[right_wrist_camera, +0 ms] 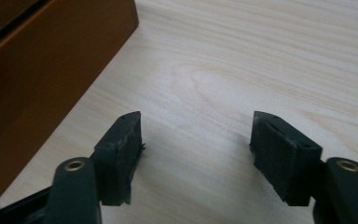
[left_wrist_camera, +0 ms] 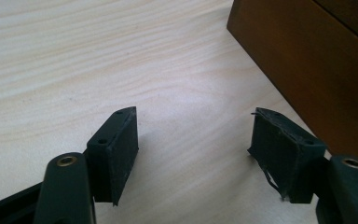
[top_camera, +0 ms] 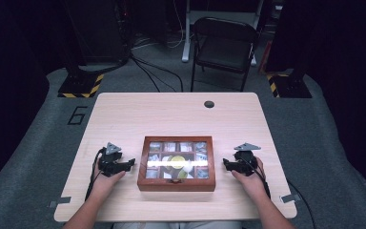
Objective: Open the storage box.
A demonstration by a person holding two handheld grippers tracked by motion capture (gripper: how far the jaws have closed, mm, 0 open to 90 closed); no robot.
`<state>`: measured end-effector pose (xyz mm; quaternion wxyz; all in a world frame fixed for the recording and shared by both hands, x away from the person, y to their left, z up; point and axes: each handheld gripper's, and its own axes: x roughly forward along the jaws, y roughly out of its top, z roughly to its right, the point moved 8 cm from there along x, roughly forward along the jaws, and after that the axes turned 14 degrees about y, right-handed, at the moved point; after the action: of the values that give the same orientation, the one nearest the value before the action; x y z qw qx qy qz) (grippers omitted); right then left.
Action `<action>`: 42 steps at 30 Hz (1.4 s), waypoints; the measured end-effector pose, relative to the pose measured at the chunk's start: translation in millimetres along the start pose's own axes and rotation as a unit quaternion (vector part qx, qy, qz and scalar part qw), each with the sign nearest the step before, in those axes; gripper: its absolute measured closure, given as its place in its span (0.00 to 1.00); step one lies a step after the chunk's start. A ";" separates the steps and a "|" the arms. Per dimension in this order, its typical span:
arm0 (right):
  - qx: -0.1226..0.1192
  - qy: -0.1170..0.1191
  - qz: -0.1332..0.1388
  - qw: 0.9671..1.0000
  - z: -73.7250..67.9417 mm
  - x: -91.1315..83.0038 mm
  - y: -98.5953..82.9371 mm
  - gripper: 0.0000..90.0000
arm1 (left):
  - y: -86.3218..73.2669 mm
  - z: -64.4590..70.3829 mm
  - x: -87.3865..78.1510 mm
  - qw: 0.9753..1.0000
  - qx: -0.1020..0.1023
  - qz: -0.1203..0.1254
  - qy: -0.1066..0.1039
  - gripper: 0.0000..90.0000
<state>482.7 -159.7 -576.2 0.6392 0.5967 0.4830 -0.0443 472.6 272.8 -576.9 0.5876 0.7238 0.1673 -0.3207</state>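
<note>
High view: both tongs, left [top_camera: 132, 163] and right [top_camera: 225, 164], rest released flanking the box [top_camera: 176, 183] near the desk's [top_camera: 171, 114] front edge; probably next, closing in on it.

A pale wood-grain worktop [top_camera: 171, 114] stands on a grey carpeted floor [top_camera: 33, 143], with a round cable hole [top_camera: 209, 104] near its far edge and a painted number 6 [top_camera: 77, 115] on the carpet off its far left corner. Beyond the far edge a dark folding chair [top_camera: 223, 47] faces the worktop amid black cables [top_camera: 152, 71]. Yellow-and-black striped stand bases [top_camera: 82, 86] flank it, and the room behind lies in darkness.
</note>
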 end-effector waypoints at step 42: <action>-0.034 0.085 0.027 0.995 -60.5 -54.9 43.6 0.43 | 36.1 14.7 -65.5 0.998 -0.029 0.020 -0.054 0.42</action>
<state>447.1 -127.1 -497.2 0.6169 0.5892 0.5204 0.0398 442.6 258.4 -508.3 0.6226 0.6916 0.1299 -0.3423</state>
